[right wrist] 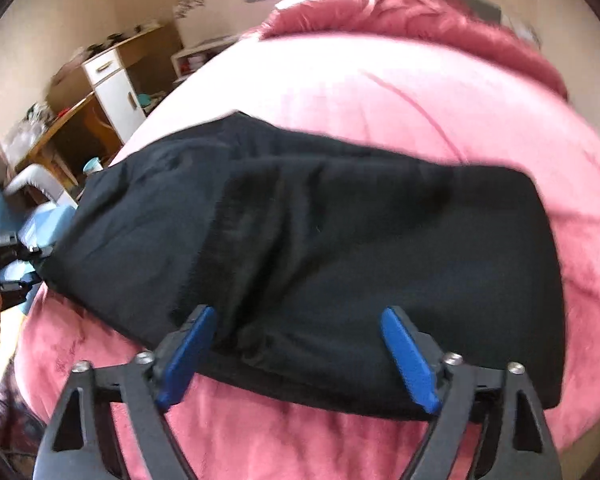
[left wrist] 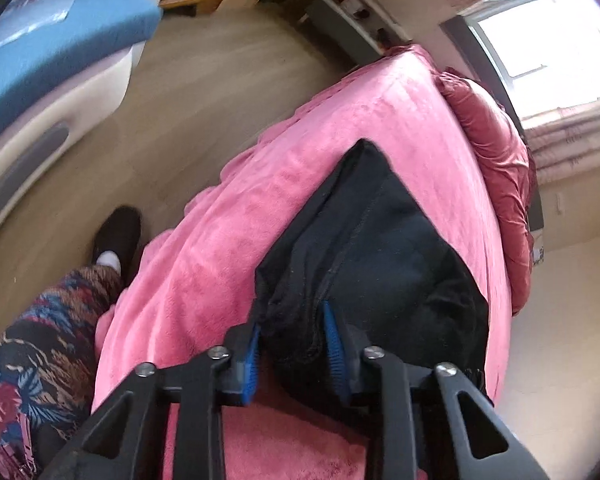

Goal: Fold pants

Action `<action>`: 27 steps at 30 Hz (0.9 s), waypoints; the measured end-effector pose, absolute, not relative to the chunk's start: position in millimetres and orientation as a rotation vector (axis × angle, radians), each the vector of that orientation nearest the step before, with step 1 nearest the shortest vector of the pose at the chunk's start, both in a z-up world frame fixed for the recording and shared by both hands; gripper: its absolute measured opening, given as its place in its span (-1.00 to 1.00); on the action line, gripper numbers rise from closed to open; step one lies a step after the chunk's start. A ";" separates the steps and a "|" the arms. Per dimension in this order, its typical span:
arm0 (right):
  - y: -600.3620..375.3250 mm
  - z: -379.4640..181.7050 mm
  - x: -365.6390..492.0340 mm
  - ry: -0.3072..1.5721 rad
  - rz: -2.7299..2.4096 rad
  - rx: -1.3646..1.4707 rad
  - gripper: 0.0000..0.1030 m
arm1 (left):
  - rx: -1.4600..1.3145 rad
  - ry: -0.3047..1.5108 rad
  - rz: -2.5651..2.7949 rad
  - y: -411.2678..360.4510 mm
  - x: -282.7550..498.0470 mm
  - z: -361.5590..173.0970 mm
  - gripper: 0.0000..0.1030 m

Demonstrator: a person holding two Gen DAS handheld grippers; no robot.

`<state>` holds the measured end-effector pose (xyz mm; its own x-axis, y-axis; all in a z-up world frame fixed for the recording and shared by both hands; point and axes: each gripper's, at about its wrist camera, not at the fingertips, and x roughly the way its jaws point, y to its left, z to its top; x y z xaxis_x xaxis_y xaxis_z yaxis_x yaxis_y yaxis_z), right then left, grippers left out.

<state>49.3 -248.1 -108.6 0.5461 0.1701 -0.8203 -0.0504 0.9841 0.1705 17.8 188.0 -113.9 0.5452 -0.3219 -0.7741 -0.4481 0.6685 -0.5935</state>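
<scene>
Bedroom w/ pink blanket (right wrist: 400,92) over the bed, wood floor (left wrist: 204,80) alongside, desk and white cupboard (right wrist: 116,88) in the bkgd, window behind. Black pants (right wrist: 300,240) lying on the blanket already doubled into a thick oblong, long side running across the right view, one end near the bed's edge by the floor. Left gripper (left wrist: 291,350) pitched steeply down at that end, blue pads (left wrist: 334,340) closed onto a bunched wad of the pants, cloth squeezed between and bulging above. Right gripper (right wrist: 298,354) also tilted steeply down, over the near long edge, fingers spread wide apart w/ nothing pinched, pads either side of a soft ridge in the cloth; touching or just above, can't tell. Risks, as judged: left grip looks like a thick wad rather than a clean edge, so prob only some layers caught and the stack could shear apart if lifted; w/ right side free, any pull from the left could drag the whole bundle toward the bed edge or skew the fold; right fingers closing on the ridge could grab top layer only, or snag blanket pile underneath; right view blurred, so edge position uncertain
</scene>
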 end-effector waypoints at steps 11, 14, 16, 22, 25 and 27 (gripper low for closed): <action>-264.7 -129.4 64.9 1.117 0.198 0.233 0.90 | -0.646 0.800 -0.217 125.5 20.6 -27.8 -0.66; -260.0 -126.5 63.7 1.118 0.202 0.198 0.89 | -0.563 0.786 -0.285 100.4 23.0 -14.8 -0.66; -262.8 -118.3 62.5 1.105 0.204 0.218 0.84 | -0.514 0.790 -0.324 83.6 24.6 -11.2 -0.66; -258.3 -79.4 68.7 1.011 0.338 0.332 0.51 | -0.421 0.792 -0.392 54.9 18.0 -8.8 -0.67; -238.3 -63.8 88.2 0.991 0.516 0.435 0.51 | -0.402 0.800 -0.400 50.5 14.1 -10.7 -0.67; -215.2 -54.0 105.9 0.992 0.637 0.453 0.52 | -0.391 0.802 -0.399 51.0 12.5 -10.8 -0.67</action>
